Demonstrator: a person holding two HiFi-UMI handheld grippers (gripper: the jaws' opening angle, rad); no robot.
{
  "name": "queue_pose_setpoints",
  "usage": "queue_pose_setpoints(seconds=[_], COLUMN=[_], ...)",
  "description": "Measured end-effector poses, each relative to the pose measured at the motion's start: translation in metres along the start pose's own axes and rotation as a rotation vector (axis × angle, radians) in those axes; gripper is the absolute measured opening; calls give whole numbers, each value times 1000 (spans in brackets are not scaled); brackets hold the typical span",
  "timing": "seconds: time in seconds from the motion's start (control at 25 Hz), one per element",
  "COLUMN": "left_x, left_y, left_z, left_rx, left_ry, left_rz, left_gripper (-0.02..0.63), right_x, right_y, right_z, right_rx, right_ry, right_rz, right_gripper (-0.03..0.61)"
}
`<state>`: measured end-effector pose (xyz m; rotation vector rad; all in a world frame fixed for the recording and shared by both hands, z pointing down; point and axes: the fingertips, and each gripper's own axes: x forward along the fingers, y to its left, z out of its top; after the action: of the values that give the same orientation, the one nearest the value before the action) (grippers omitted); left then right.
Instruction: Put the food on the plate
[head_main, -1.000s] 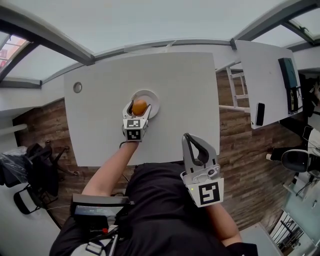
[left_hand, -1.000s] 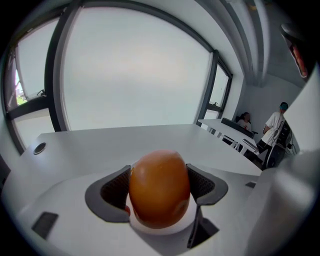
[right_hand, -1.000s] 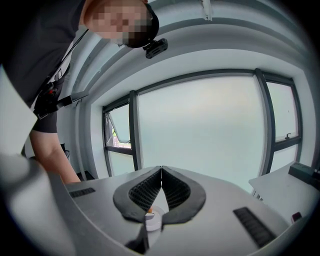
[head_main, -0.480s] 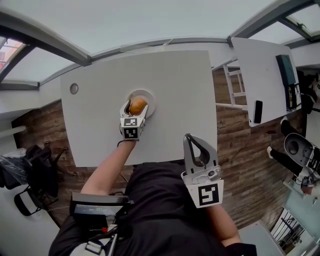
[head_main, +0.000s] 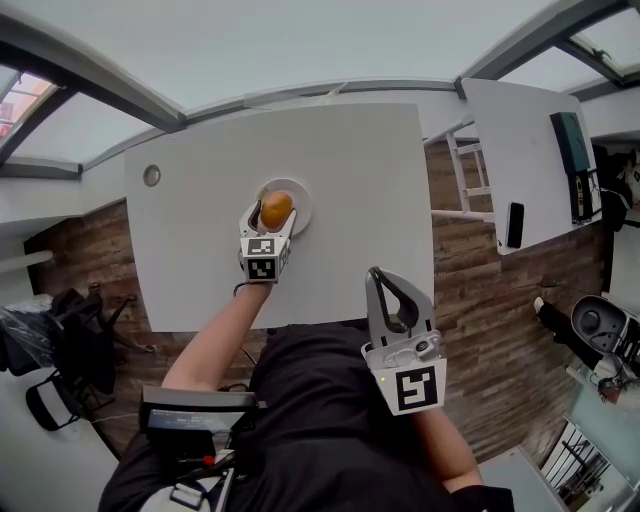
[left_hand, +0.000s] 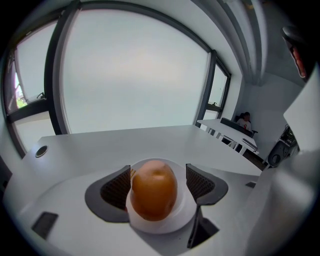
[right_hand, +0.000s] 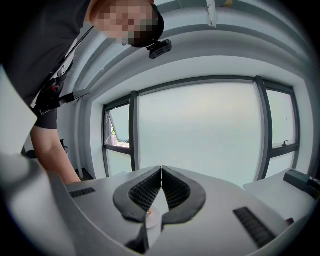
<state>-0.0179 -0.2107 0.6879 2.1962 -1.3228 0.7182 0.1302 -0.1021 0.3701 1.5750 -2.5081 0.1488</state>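
Observation:
An orange, egg-shaped piece of food (head_main: 277, 209) (left_hand: 154, 189) rests on a small white plate (head_main: 300, 205) (left_hand: 186, 215) in the middle of the white table (head_main: 350, 180). My left gripper (head_main: 273, 213) (left_hand: 159, 186) reaches over the plate with a jaw on either side of the food. The jaws are open: the left pad (left_hand: 117, 189) is at the food's side, while a strip of plate shows between the food and the right pad (left_hand: 201, 182). My right gripper (head_main: 380, 275) (right_hand: 161, 171) is shut and empty, held off the table's near edge above the person's lap.
A round grommet hole (head_main: 151, 175) sits at the table's far left. A second white table (head_main: 515, 130) on the right carries a phone (head_main: 515, 224) and a dark device (head_main: 570, 145). A white ladder-like frame (head_main: 470, 185) stands in the gap between the tables. Black chairs (head_main: 60, 340) stand on the wooden floor at left.
Hardly anything has changed: the left gripper stays at the plate with the food between its jaws. The right gripper has kept its place.

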Motion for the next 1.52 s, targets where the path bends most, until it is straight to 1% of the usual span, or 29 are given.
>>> queue_pose_setpoints(seconds=[0.12, 0.2, 0.32, 0.52, 0.6, 0.72, 0.8, 0.96, 1.12, 1.24, 1.4, 1.52], left_x=[-8, -14, -29, -44, -53, -75, -85, -108, -130, -149, -176, -197], left_y=[-2, -4, -10, -14, -18, -23, -23, -28, -37, -46, -50, -46], left_z=[11, 11, 21, 19, 20, 36, 38, 42, 50, 59, 71, 72], left_rx=[11, 14, 18, 8, -10, -27, -41, -102, -101, -111, -157, -204], left_ry=[-33, -35, -47, -79, -104, -144, -151, -169, -234, -263, -309, -303], left_rz=[1, 3, -4, -8, -22, -23, -18, -18, -25, -36, -31, -5], left_gripper=[334, 334, 334, 334, 334, 334, 334, 334, 334, 334, 334, 334], right_x=[-2, -4, -7, -11, -13, -16, -17, -21, -23, -24, -20, -19], right_y=[5, 9, 17, 21, 24, 29, 33, 42, 55, 61, 67, 76], right_z=[3, 4, 5, 3, 5, 7, 8, 12, 12, 14, 21, 24], right_rx=[-2, -7, -10, 4, 11, 24, 41, 43, 39, 31, 27, 26], right_ry=[-9, -14, -23, -25, -30, -40, -48, -62, -68, -74, -97, -101], right_rz=[8, 16, 25, 30, 34, 38, 40, 54, 84, 102, 129, 151], right_gripper=[8, 8, 8, 8, 8, 8, 8, 8, 8, 8, 8, 8])
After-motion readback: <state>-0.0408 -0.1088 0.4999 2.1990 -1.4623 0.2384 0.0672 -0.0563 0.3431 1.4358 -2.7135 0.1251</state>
